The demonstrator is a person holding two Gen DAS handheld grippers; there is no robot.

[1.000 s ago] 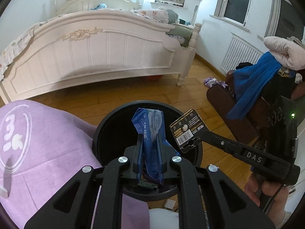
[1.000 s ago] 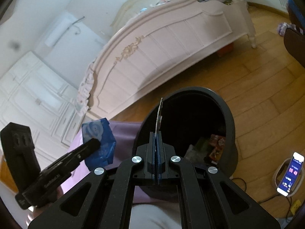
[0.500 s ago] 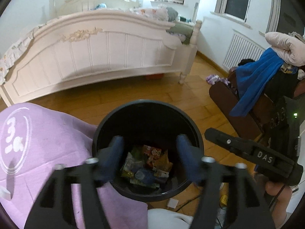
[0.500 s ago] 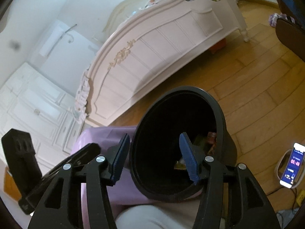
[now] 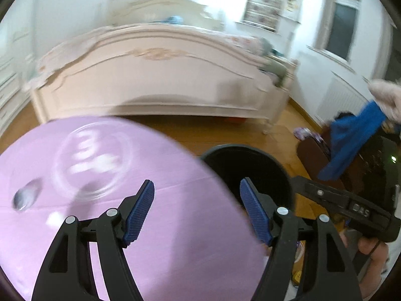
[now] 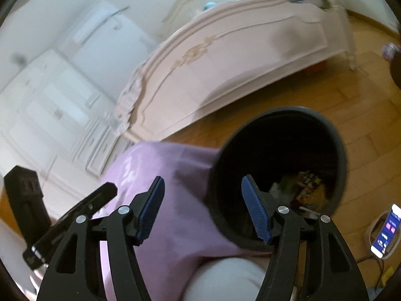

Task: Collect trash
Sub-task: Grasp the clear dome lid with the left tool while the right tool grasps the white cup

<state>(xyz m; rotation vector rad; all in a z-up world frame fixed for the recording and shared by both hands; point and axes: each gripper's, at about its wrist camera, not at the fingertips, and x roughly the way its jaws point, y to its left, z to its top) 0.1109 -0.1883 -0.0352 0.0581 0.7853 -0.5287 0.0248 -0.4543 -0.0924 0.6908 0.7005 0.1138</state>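
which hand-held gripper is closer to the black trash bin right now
Right. The right hand-held gripper is open with its right finger over the black trash bin rim. The left hand-held gripper, also open, sits over the purple cloth beside the bin.

"DAS" is printed on the right tongs (image 5: 299,184).

In the left wrist view a cloth-covered surface (image 5: 105,180) fills the lower left of the frame; the trash bin (image 5: 253,165) stands just right of it, at lower centre; the bed (image 5: 155,80) spans the upper middle behind both; a heap of clothes (image 5: 351,138) sits at the right edge; in the right wrist view wrappers (image 6: 298,185) lie inside the bin; a phone (image 6: 387,230) lies on the floor (image 6: 351,95) at lower right; cupboards (image 6: 45,115) occupy the left.
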